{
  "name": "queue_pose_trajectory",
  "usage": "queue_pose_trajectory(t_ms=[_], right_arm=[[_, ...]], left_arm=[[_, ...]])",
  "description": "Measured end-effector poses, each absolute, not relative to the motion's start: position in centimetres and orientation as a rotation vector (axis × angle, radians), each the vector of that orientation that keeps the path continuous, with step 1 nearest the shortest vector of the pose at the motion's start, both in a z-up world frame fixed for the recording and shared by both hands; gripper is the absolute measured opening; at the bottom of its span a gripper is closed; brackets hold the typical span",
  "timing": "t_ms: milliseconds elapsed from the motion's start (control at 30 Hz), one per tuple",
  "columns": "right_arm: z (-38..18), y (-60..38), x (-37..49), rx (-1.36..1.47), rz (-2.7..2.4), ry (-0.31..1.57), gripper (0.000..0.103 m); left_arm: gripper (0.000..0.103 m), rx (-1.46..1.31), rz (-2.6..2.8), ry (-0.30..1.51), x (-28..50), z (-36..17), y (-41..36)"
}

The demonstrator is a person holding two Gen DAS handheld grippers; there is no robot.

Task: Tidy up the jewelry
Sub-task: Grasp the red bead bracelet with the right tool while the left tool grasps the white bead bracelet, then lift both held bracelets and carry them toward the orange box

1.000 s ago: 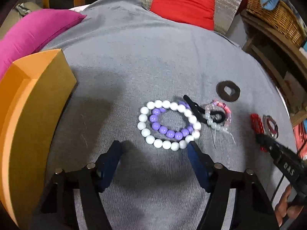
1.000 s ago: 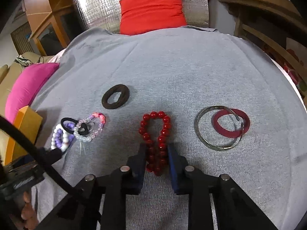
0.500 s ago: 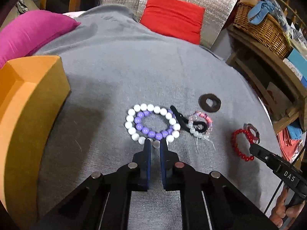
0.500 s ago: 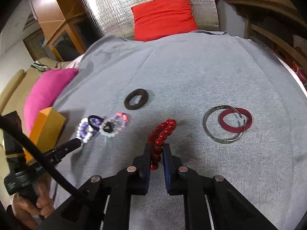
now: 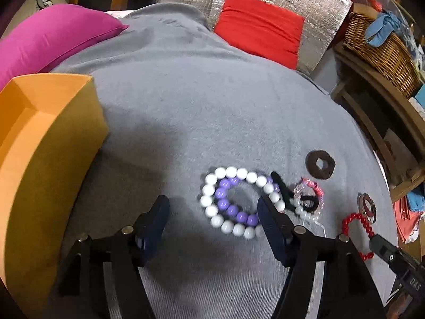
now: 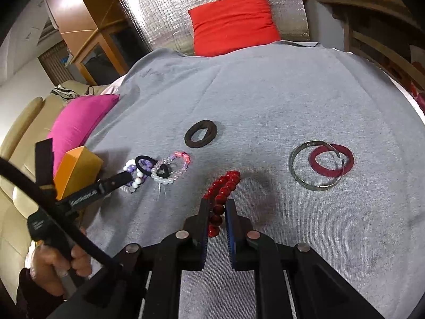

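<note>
A white bead bracelet [image 5: 212, 210] with a purple bead bracelet [image 5: 225, 204] inside it lies on the grey cloth [image 5: 212, 106]. My left gripper [image 5: 212, 212] is open, its fingers on either side of the near left part of these bracelets. A black hair tie [image 5: 308, 204] and a clear-pink bead bracelet [image 5: 312, 186] lie just right of them. My right gripper [image 6: 216, 210] is shut on a red bead bracelet [image 6: 223, 188], lifted a little off the cloth. The orange box [image 5: 45, 143] stands at the left.
A dark brown ring [image 6: 200, 133] lies further back. A metal bangle [image 6: 316, 168] and a dark red ring [image 6: 332, 160] lie at the right. A magenta cushion [image 5: 53, 37] and a red cushion [image 5: 257, 24] lie at the cloth's far edge. A wicker basket [image 5: 382, 40] stands on shelves at right.
My left gripper was open, shut half a second ago, and now stands open again by the white bracelet. My right gripper closed on the red bracelet and raised it.
</note>
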State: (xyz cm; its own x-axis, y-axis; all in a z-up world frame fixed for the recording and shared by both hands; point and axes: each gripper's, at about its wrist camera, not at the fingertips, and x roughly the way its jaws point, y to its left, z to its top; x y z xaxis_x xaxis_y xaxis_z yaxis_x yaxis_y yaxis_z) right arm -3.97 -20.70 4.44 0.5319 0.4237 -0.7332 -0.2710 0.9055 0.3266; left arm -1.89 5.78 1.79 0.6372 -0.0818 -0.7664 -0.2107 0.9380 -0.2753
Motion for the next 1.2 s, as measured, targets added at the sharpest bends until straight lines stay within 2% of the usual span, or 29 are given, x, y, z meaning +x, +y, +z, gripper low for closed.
queue_pose_trajectory(t_ms=[33,67,167,233,667,900,967,1000,1033,1100,1167,1200], right_arm=[[4.3,-20.7,-4.0,0.181,0.417,0.926,0.013],[4.3,-20.7,-4.0,0.180,0.416,0.930,0.013],[4.1,-20.8,-4.1,0.173,0.410,0.929,0.013],[4.2,-20.9,-4.1,0.171,0.407,0.926,0.013],[5.1,-22.1,-3.8,0.204,0.393,0.905,0.013],[3.8,-22.6,-2.8,0.213,0.345,0.966,0.015],[3.3,-22.4,-2.4,0.197,0.322,0.976,0.022],[3.0,-22.1,-2.2,0.188,0.315,0.987,0.035],[2.9,-22.0,-2.1,0.185,0.311,0.995,0.053],[2.4,-21.6,-1.9,0.174,0.300,0.992,0.058],[2.1,-20.9,-1.9,0.130,0.298,0.988,0.049],[1.9,-20.6,-1.8,0.102,0.286,0.984,0.030]], left_arm=[[0.067,-0.355,0.062,0.873,-1.7,1.6,5.5],[0.054,-0.352,0.047,0.866,-1.6,1.6,5.4],[0.023,-0.324,0.040,0.871,-1.6,1.7,4.9],[0.012,-0.323,-0.001,0.861,-2.1,1.9,4.7],[0.009,-0.168,-0.211,0.828,-5.9,5.0,0.0],[0.009,-0.143,-0.226,0.907,-5.8,3.7,-1.0],[0.009,-0.153,-0.229,0.933,-5.6,3.1,-0.9],[0.009,-0.158,-0.228,0.942,-5.6,2.9,-0.8],[0.009,-0.163,-0.224,0.947,-5.5,2.8,-0.8],[0.009,-0.171,-0.227,0.951,-5.5,2.7,-0.7],[0.009,-0.178,-0.235,0.950,-5.4,2.6,-0.7],[0.009,-0.180,-0.242,0.950,-5.4,2.6,-0.9]])
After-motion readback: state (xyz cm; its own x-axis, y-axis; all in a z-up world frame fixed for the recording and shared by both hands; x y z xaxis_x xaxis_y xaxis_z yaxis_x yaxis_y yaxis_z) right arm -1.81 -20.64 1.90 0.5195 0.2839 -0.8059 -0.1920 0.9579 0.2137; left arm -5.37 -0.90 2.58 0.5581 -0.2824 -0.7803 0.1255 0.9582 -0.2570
